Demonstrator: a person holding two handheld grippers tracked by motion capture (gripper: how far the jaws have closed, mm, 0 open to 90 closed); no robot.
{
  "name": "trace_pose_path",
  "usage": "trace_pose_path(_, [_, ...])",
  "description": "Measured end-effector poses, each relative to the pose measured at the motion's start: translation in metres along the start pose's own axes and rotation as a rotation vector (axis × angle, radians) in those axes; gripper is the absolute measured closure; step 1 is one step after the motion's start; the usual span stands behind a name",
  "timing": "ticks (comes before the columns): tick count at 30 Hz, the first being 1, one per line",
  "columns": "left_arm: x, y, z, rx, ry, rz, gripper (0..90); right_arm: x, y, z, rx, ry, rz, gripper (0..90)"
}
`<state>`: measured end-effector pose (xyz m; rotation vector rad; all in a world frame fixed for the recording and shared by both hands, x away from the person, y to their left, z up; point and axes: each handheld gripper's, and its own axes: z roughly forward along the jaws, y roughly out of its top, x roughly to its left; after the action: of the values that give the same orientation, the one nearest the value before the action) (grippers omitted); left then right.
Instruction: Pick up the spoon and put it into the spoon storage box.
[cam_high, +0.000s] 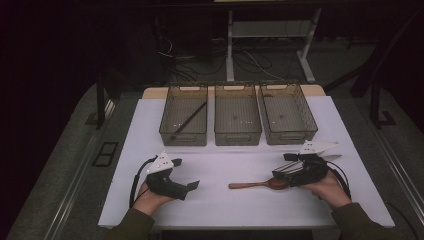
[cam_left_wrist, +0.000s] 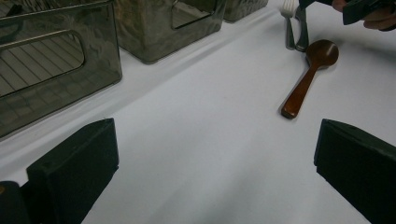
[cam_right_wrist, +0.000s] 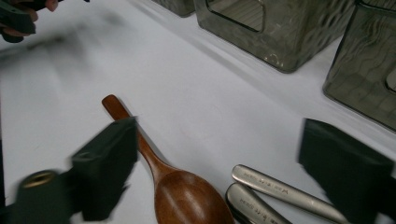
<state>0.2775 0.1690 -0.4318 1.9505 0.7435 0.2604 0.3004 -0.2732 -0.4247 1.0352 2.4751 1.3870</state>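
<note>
Now wooden spoon (cam_right_wrist: 187, 196) between spread right fingers (cam_right_wrist: 109, 163).

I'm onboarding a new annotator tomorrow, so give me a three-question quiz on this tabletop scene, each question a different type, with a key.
1. True or false: the wooden spoon lies inside one of the bins.
2. Multiple choice: which of the three bins holds a long dark stick? A) left bin B) middle bin C) right bin
3. Short answer: what lies right beside the spoon's bowl, near the right tool?

Key:
1. False: it lies on the white table cover, in front of the bins.
2. A
3. Two metal utensil handles, side by side.
</note>
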Motion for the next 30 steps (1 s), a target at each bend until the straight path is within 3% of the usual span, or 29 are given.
trace_pose_path(14, [0.001,-0.001,-0.001,0.003,0.001,0.006,0.0,0.002,-0.006,0.001,0.092,0.022,-0.015,35.2])
trace_pose_path(30, [-0.001,-0.002,0.001,0.012,-0.013,0.013,0.0,0.003,-0.014,0.005,0.165,0.018,-0.053,46.8])
